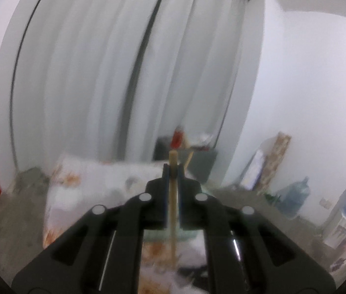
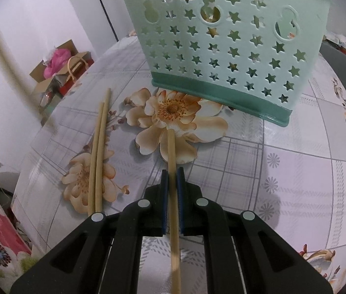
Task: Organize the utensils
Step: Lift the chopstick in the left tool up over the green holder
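Left wrist view shows the left gripper (image 1: 173, 171) with its blue-padded fingers (image 1: 165, 188) drawn nearly together, pinching a pale wooden chopstick (image 1: 173, 196) between them. That chopstick stands almost upright in the frame, its blunt end poking out just past the fingertips and its lower length running down between the black arms. This gripper is held high and close to level, facing a wall of grey curtains (image 1: 123, 73); the flowered table (image 1: 94, 178) lies below it, blurred, and a strip of pale green shows just under the pads, too smeared to identify with certainty.

Right wrist view shows the right gripper (image 2: 172, 178) equally tight, its fingers (image 2: 180, 196) clamped on a second chopstick (image 2: 173, 196). It tilts steeply down toward the tablecloth (image 2: 283, 152), and the far tip of its chopstick reaches onto a large printed peach flower (image 2: 173, 112), whether touching the cloth I cannot tell.

Beyond that flower stands the mint-green utensil basket (image 2: 222, 49), upright, with star-shaped cutouts and a darker teal base, near the chopstick's tip but apart from it. To the left, two more chopsticks (image 2: 99, 152) lie side by side on the cloth, touching along much of their length.
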A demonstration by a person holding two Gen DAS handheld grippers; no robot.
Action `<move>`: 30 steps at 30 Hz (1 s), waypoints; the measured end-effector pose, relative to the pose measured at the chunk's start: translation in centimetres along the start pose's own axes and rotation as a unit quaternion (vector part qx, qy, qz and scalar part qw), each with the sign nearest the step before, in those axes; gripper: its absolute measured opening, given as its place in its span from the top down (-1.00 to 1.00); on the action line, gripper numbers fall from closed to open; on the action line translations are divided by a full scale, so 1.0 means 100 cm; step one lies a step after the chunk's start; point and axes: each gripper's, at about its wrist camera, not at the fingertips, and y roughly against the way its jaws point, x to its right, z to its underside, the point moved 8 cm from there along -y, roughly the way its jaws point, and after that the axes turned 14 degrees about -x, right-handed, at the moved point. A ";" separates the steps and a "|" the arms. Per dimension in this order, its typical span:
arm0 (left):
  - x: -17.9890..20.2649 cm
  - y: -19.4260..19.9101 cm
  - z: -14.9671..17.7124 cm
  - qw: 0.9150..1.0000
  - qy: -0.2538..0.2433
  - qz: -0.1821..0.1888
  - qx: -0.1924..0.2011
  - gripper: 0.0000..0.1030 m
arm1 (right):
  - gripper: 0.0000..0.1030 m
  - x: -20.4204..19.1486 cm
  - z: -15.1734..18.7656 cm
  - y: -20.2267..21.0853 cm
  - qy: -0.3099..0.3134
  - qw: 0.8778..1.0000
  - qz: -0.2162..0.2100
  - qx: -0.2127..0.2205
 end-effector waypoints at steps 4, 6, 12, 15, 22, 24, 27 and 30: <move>0.019 -0.003 -0.048 0.998 -0.025 0.013 0.048 0.92 | 0.86 0.004 0.003 0.002 -0.007 1.000 -0.010 0.004; 0.026 -0.008 -0.061 0.998 -0.029 0.014 0.057 0.92 | 0.86 0.006 0.000 0.002 -0.010 1.000 -0.015 0.005; 0.047 -0.027 -0.091 0.996 -0.036 0.028 0.072 0.92 | 0.86 0.010 0.004 0.005 -0.015 0.999 -0.027 0.008; 0.056 -0.036 -0.094 0.996 -0.053 0.005 0.073 0.92 | 0.86 0.013 0.003 0.005 -0.017 0.999 -0.035 0.008; 0.059 -0.043 -0.099 0.994 -0.067 -0.038 0.076 0.92 | 0.86 0.014 0.004 0.006 -0.017 0.999 -0.044 0.009; 0.059 -0.045 -0.100 0.994 -0.067 -0.049 0.073 0.92 | 0.86 0.014 0.004 0.006 -0.018 0.999 -0.047 0.009; 0.057 -0.059 -0.096 0.993 -0.069 -0.066 0.065 0.92 | 0.86 0.014 0.005 0.007 -0.019 0.999 -0.050 0.010; 0.050 -0.077 -0.091 0.995 -0.061 -0.069 0.046 0.92 | 0.86 0.015 0.005 0.007 -0.019 0.998 -0.051 0.010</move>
